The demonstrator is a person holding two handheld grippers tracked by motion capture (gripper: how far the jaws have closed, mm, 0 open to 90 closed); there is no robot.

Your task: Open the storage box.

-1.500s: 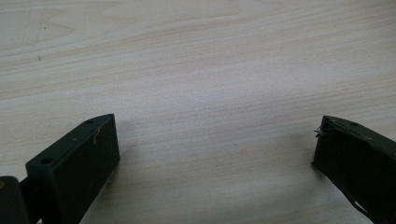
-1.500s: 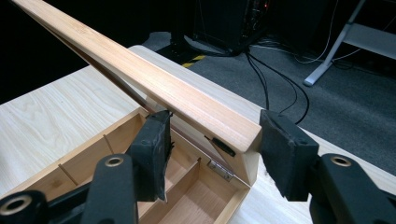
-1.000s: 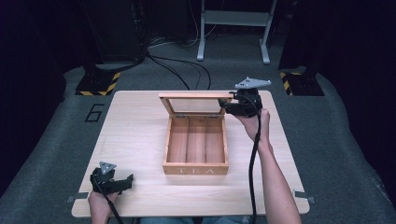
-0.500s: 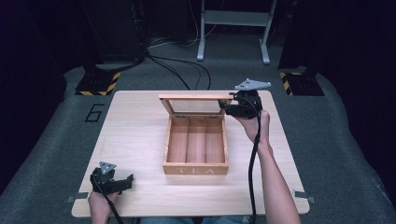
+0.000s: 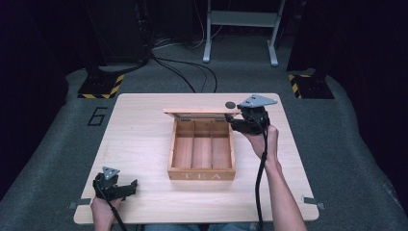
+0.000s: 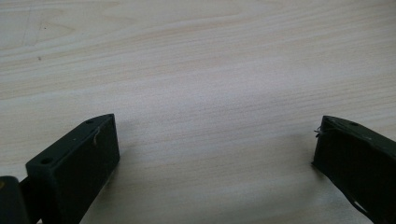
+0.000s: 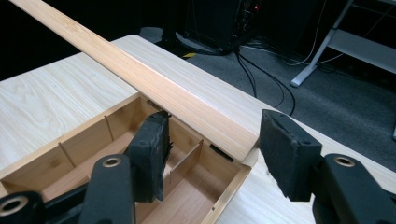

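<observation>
An open wooden tea box stands mid-table, three bare compartments inside. Its lid stands raised along the far edge; in the right gripper view the lid runs diagonally as a pale slat. My right gripper is at the lid's right end, open, and the lid's corner lies between the spread jaws of the right gripper without either pad pressing it. My left gripper rests low at the table's front left, open over bare wood, seen close in the left gripper view.
The light wooden table has a small black round mark behind the lid. Around it lies grey floor matting with a painted 6, cables and a metal stand beyond the far edge.
</observation>
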